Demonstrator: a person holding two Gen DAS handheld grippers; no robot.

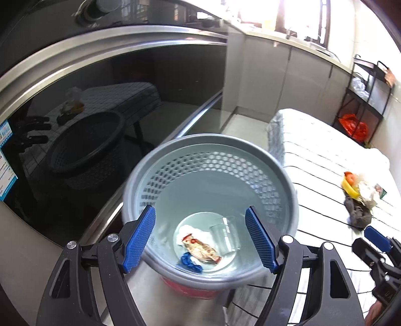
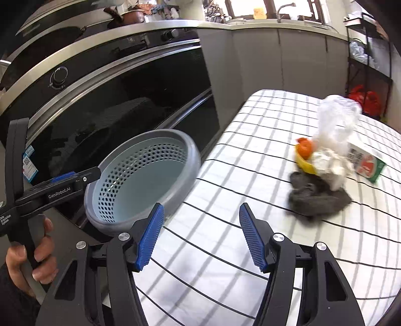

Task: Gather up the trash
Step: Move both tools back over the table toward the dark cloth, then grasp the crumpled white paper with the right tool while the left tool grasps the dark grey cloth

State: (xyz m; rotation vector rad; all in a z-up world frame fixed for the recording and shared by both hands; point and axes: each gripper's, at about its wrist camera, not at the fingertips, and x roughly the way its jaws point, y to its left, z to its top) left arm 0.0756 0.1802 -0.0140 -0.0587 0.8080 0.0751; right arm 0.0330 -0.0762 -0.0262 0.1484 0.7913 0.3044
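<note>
Left wrist view: left gripper (image 1: 200,238) spread wide, holding nothing, over the grey perforated bin (image 1: 280,175) at frame centre; a wrapper (image 1: 200,249), white tissue (image 1: 185,229) and clear cup (image 1: 225,235) lie inside. Right wrist view: right gripper (image 2: 200,235) wide, unloaded, above the checked tablecloth (image 2: 250,125); trash pile (image 2: 323,163) at right, bin at left.

Basket (image 2: 140,175) left of table (image 2: 250,200), before oven (image 2: 125,87); trash pile (image 2: 325,163) on table.

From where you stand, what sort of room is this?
Most likely a home kitchen: a built-in oven with a control knob, a countertop with a sink tap, and a cloth-covered table holding trash.
</note>
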